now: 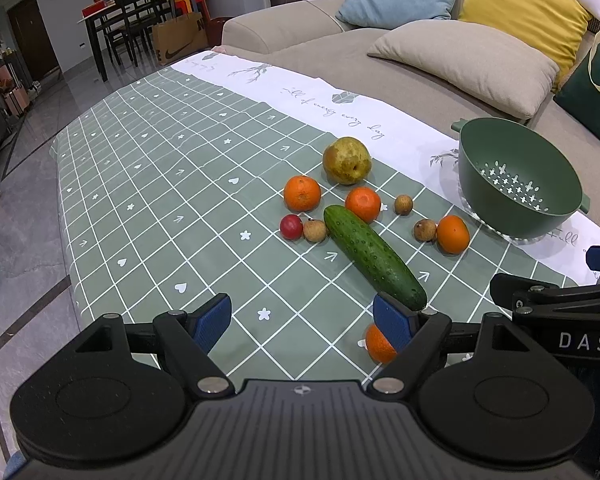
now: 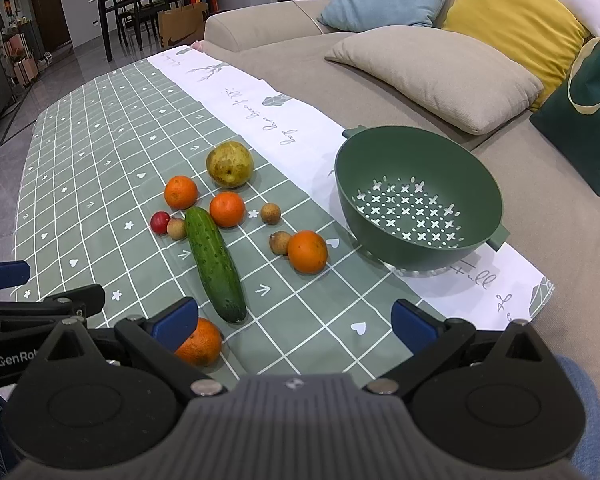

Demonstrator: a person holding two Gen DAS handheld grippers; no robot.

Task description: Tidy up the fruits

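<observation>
On the green checked tablecloth [image 1: 148,200] lie a cucumber [image 1: 374,258], a pear [image 1: 346,160], several oranges, three small brown longans and a red fruit [image 1: 291,227]. An empty green colander [image 1: 516,184] stands at the right. My left gripper [image 1: 302,322] is open and empty, low over the cloth, with a near orange [image 1: 378,346] by its right finger. My right gripper [image 2: 296,324] is open and empty; the cucumber [image 2: 214,264], near orange [image 2: 200,342] and colander [image 2: 418,196] lie ahead of it.
A beige sofa [image 2: 380,56] with cushions runs along the table's far side. A dark green tote bag [image 2: 584,116] sits on it at the right. A dining table and chairs [image 1: 132,20] stand far back left.
</observation>
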